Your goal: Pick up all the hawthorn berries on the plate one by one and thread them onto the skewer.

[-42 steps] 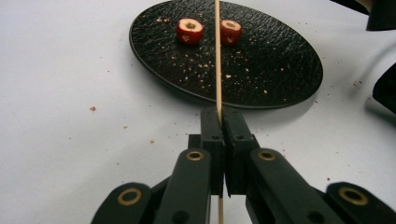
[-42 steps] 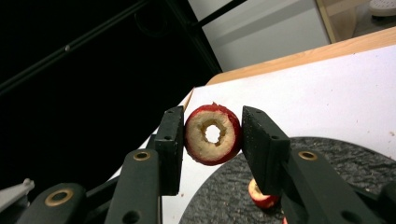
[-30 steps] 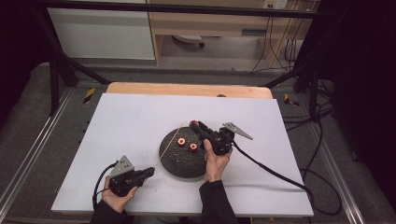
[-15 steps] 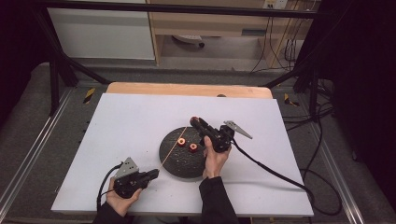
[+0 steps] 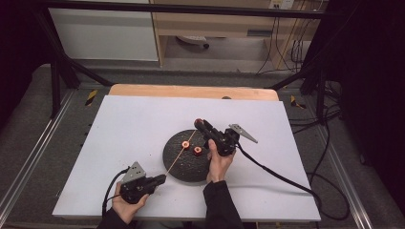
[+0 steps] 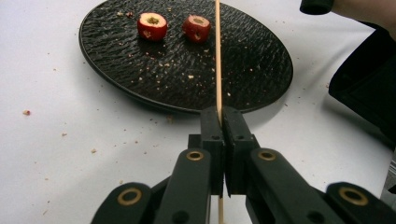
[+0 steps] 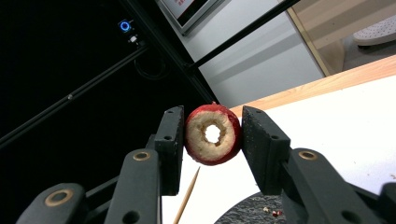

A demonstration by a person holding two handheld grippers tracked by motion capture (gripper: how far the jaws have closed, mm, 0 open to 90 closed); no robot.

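A black round plate [image 5: 188, 167] lies mid-table with two red cored fruit pieces [image 5: 185, 143] [image 5: 197, 150] on it. My left gripper [image 5: 161, 179], at the plate's near-left rim, is shut on a thin wooden skewer [image 5: 179, 153] that slants up over the plate. In the left gripper view the skewer [image 6: 217, 56] runs past the two pieces [image 6: 152, 25] [image 6: 196, 28]. My right gripper [image 5: 199, 124] hovers over the plate's far edge, shut on a third cored red fruit piece [image 7: 213, 134], its hole facing the camera. The skewer's tip [image 7: 187, 196] sits just below that piece.
The plate rests on a white table sheet [image 5: 124, 124] with a wooden strip [image 5: 191, 91] along the far edge. Crumbs [image 6: 28, 112] dot the sheet and plate. A black cable [image 5: 277, 174] trails right from the right gripper. Metal frame rails flank the table.
My left gripper has edged slightly to the right with the skewer. The right gripper and its fruit piece have stayed put.
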